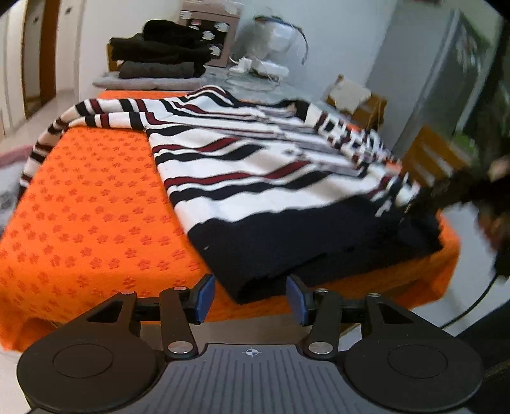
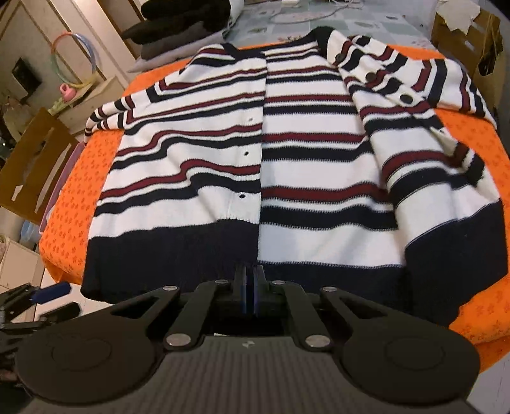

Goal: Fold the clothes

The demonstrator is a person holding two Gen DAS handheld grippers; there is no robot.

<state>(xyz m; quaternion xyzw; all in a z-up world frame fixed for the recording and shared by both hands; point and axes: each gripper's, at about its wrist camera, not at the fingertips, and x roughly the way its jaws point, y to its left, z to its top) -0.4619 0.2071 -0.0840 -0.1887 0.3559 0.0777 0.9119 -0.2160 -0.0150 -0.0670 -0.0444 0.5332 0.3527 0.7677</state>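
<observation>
A white cardigan (image 1: 255, 165) (image 2: 302, 159) with navy and dark red stripes and a wide navy hem lies spread on a table under an orange patterned cloth (image 1: 95, 207) (image 2: 73, 191). Its left front panel lies flat and the right one is rumpled, with dark buttons showing. My left gripper (image 1: 250, 288) stands open just off the near corner of the navy hem, with nothing between its blue pads; it also shows at the lower left of the right wrist view (image 2: 47, 294). My right gripper (image 2: 250, 274) is shut above the middle of the hem, with no cloth visible between its pads. In the left wrist view it is a dark blur (image 1: 446, 191).
A stack of dark folded clothes (image 1: 159, 54) (image 2: 178, 28) sits on a grey pad beyond the table's far end. Cardboard boxes (image 1: 360, 98) (image 2: 471, 41) stand to the far right. A coloured hoop toy (image 2: 75, 60) and a brown board (image 2: 32, 165) stand left of the table.
</observation>
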